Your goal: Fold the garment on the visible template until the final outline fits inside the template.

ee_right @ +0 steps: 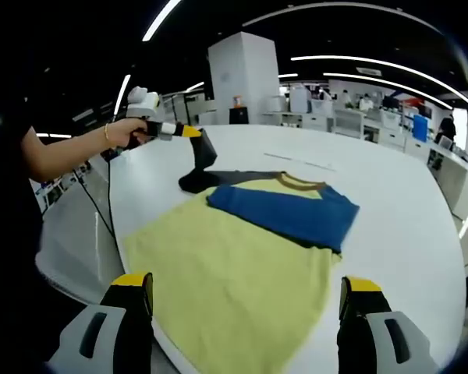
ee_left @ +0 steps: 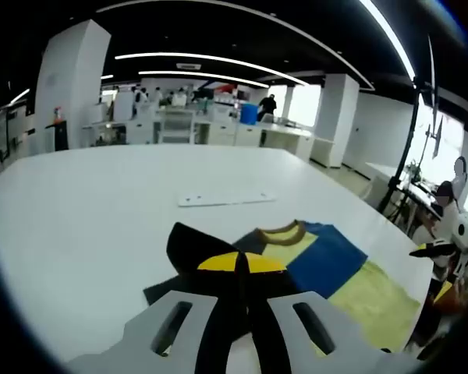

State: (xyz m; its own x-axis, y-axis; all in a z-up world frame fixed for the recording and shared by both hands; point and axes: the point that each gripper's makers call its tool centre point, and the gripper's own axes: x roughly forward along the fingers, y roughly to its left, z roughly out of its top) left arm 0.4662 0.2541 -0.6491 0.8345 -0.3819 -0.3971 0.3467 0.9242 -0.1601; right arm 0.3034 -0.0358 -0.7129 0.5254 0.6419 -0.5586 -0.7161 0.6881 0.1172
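Spread flat on a large white table (ee_right: 421, 234), hem toward the near edge and collar toward the far side: a yellow T-shirt (ee_right: 242, 273) with a blue chest band, dark sleeves and a mustard collar (ee_right: 300, 182), long axis running near edge to far side, hem almost overhanging the near rim. Pinched between the closed yellow-tipped jaws of the left gripper (ee_left: 240, 265): the shirt's dark sleeve (ee_right: 207, 160), lifted clear of the tabletop in a peak while the rest lies flat. Seen from the right gripper view, the same left gripper held out over the table's left edge in a person's hand (ee_right: 125, 132). Spread wide with nothing between the jaws, hovering at the near edge just short of the hem: the right gripper (ee_right: 246, 292). No template outline discernible under or around the garment, so fit impossible to judge. Likely trouble from here: a slipped sleeve if the pinch catches too little cloth; a dragged or bunched body if the sleeve is pulled across faster than the fabric can roll, skewing the fold line; hem sliding off the near rim with nothing pinning it. Farther back on the table, well apart from the shirt: a thin white strip (ee_left: 226, 199), beyond it office desks and columns.
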